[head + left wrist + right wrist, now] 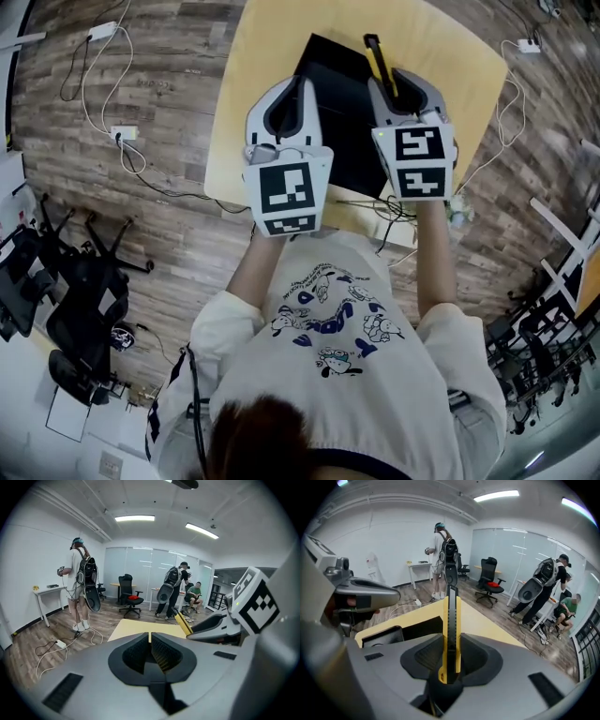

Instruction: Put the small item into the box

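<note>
A yellow-and-black utility knife (451, 620) stands upright between the jaws of my right gripper (451, 656), which is shut on it. In the head view the knife (378, 58) points away from me over the far edge of a black box (345, 131). The box lies on a yellow table (265, 42). My left gripper (302, 86) hovers over the box's left part. Its jaws (150, 643) are shut with nothing between them. From the left gripper view the knife (183, 622) and the right gripper (225, 623) show at the right.
Cables and power strips (122, 134) lie on the wood floor left of the table, and more cables (502, 112) to its right. Black office chairs (70, 281) stand at the left. People with backpacks (80, 585) stand in the room beyond, near a white desk (47, 591).
</note>
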